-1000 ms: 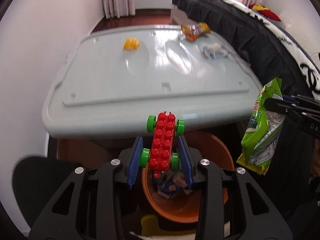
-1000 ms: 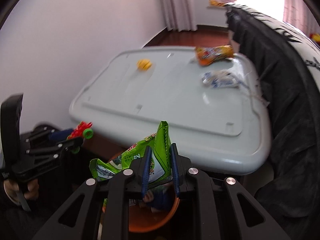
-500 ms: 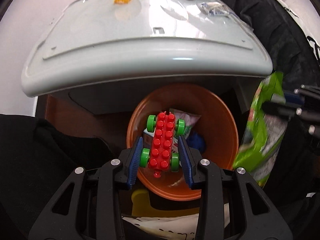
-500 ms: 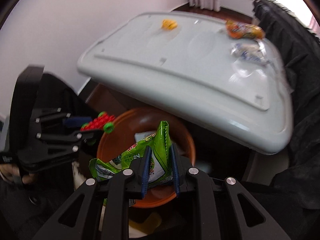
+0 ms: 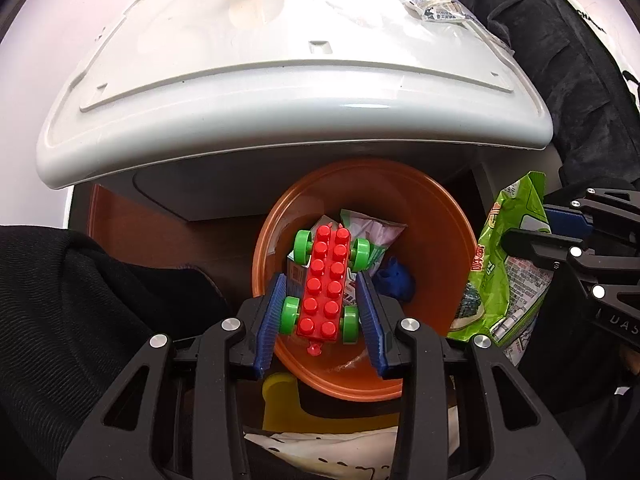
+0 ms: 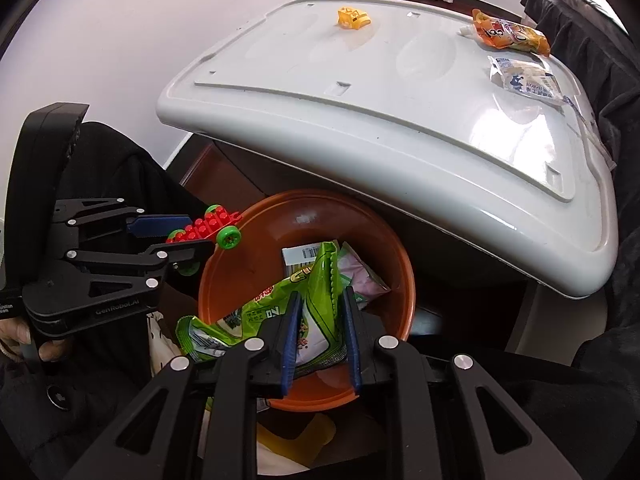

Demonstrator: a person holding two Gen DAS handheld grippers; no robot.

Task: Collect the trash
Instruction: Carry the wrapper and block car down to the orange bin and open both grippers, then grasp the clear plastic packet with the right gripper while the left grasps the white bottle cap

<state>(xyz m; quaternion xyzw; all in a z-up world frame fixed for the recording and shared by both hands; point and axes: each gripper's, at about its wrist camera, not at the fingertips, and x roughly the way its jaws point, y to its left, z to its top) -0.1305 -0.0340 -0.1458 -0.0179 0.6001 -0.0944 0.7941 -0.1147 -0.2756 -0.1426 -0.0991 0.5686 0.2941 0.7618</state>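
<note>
My left gripper (image 5: 322, 304) is shut on a red toy brick car (image 5: 326, 284) with green wheels, held over the orange bin (image 5: 436, 216). The car shows in the right wrist view (image 6: 204, 226) at the bin's left rim. My right gripper (image 6: 320, 320) is shut on a green snack bag (image 6: 316, 304), held over the bin (image 6: 248, 264); the bag also shows in the left wrist view (image 5: 508, 264). Wrappers lie inside the bin. On the white table (image 6: 400, 92) lie an orange pouch (image 6: 506, 34), a clear wrapper (image 6: 524, 80) and a small yellow toy (image 6: 352, 18).
The bin stands on the floor under the table's near edge (image 5: 280, 144). A dark bedcover (image 5: 560, 48) runs along the table's right side. A yellow object (image 5: 280, 404) and white cloth lie beside the bin. Dark clothing (image 5: 80, 300) is at the left.
Both grippers have dropped from table height and tilted down over the orange bin, each still holding its object. The view now looks into the bin.
</note>
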